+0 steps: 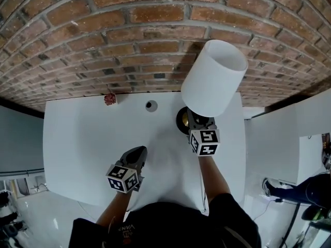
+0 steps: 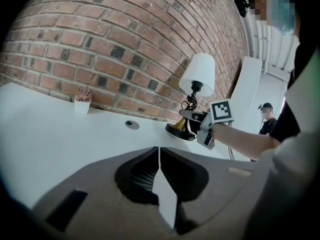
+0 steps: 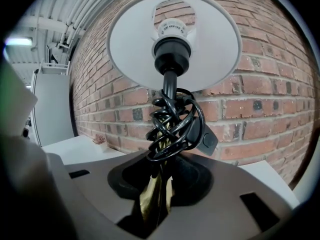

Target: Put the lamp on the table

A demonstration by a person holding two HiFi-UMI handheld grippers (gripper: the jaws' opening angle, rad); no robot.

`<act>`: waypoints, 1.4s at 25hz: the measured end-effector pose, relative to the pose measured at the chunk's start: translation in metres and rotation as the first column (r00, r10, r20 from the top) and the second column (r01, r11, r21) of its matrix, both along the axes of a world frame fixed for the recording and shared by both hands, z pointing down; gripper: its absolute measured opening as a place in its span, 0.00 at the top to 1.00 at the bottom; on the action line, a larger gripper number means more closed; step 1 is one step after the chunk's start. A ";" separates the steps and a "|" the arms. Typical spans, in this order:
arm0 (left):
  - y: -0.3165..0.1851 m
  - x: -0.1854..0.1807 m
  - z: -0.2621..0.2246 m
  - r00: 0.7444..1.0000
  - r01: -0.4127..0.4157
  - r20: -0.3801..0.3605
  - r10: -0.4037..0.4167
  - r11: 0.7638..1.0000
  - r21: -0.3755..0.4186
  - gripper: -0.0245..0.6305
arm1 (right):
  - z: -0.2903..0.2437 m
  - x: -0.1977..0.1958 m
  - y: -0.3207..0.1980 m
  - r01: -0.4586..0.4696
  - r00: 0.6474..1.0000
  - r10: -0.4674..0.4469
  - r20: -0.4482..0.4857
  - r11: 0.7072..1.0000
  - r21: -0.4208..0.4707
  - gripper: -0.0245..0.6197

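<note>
The lamp (image 1: 212, 81) is judged heavy in its brass base (image 2: 180, 130) and stiff and smooth along the stem (image 3: 152, 196). Its light shade (image 3: 130, 39) would likely dent. It is best taken low on the stem, under the coiled cord (image 3: 172, 119), never by the shade. It is held upright at about one o'clock on the table (image 1: 88, 138), close to the wall (image 1: 103, 35), with the base at or just above the top; contact cannot be told. The right tongs (image 3: 159, 184) are partly spread and pinched on the stem. The left tongs (image 2: 159, 156) are pressed together on nothing, at about six o'clock, well apart from the lamp.
</note>
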State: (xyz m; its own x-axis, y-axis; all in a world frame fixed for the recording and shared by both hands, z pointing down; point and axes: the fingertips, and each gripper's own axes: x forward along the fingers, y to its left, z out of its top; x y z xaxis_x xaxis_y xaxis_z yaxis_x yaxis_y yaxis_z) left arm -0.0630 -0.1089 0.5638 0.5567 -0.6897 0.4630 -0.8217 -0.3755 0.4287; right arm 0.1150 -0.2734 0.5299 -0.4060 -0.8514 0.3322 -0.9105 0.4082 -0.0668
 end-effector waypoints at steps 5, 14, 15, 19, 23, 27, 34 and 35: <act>-0.006 0.002 0.006 1.000 -0.019 0.004 0.019 1.000 -0.009 0.96 | 0.003 -0.006 -0.008 -0.001 1.000 0.001 0.010 1.000 0.031 0.81; -0.008 0.004 0.016 0.999 -0.047 0.007 0.047 0.998 -0.042 0.96 | 0.012 -0.013 -0.022 0.020 1.000 -0.019 -0.021 0.998 0.057 0.81; -0.008 0.005 0.017 0.999 -0.049 0.007 0.049 0.998 -0.044 0.96 | 0.012 -0.013 -0.023 0.022 1.000 -0.021 -0.023 0.998 0.062 0.81; -0.008 0.005 0.021 0.998 -0.056 0.011 0.057 0.997 -0.053 0.96 | 0.015 -0.017 -0.025 0.046 0.999 -0.045 -0.021 0.994 0.096 0.81; -0.007 0.007 0.026 0.998 -0.062 0.014 0.063 0.996 -0.068 0.96 | 0.020 -0.019 -0.025 0.063 0.997 -0.058 -0.049 0.992 0.109 0.81; -0.009 0.009 0.028 0.998 -0.064 0.010 0.065 0.995 -0.074 0.96 | 0.017 -0.023 -0.026 0.064 0.997 -0.057 -0.052 0.988 0.139 0.81; -0.006 0.018 0.032 0.997 -0.081 -0.001 0.081 0.993 -0.089 0.96 | 0.018 -0.024 -0.023 0.075 0.996 -0.065 -0.056 0.979 0.191 0.81; -0.006 0.019 0.032 0.997 -0.083 -0.002 0.083 0.993 -0.088 0.96 | 0.019 -0.024 -0.022 0.073 0.996 -0.064 -0.056 0.978 0.194 0.81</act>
State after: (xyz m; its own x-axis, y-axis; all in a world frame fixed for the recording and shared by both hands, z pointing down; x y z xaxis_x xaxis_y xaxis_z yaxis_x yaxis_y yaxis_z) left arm -0.0443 -0.1145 0.5958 0.6097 -0.5976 0.5207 -0.7899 -0.4035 0.4618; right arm 0.0911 -0.2955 0.5486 -0.4529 -0.8726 0.1830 -0.8801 0.4704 0.0650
